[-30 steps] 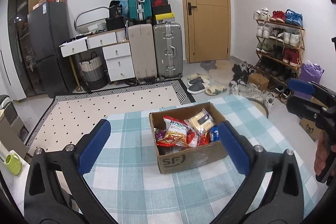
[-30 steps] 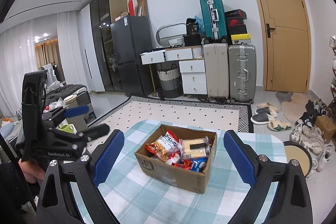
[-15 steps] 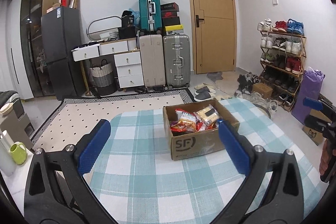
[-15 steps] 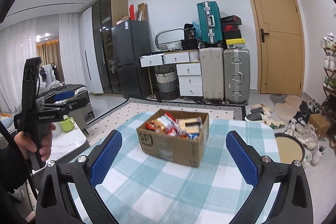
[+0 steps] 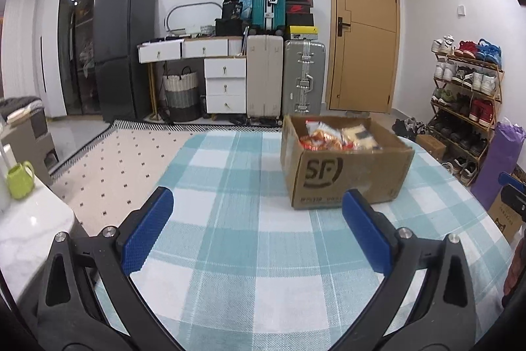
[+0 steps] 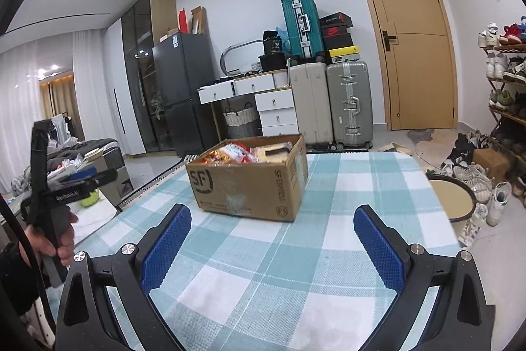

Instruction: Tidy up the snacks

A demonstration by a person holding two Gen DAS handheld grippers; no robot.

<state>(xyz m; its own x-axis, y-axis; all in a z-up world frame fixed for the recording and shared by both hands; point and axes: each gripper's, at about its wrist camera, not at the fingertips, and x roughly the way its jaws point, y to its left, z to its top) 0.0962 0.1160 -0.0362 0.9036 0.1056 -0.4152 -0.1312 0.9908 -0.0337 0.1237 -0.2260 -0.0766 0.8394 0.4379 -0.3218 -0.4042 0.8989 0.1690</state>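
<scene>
Table [image 5: 250, 255], blue-and-white checked cloth. I log one cardboard box [image 5: 345, 173] on it, snack packets [image 5: 335, 137] inside. My left hand-held gripper [image 5: 254, 229] and right hand-held gripper [image 6: 273, 245] hover short of the box, both released, nothing grasped. Suitcases [image 5: 286, 78] stand against the far wall.

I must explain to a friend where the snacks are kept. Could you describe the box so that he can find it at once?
Look at the table with the blue-and-white checked cloth. The cardboard box is the only thing standing on it, open at the top, with colourful snack packets inside. The large dark "SF" logo printed on its side sets it apart.
</scene>
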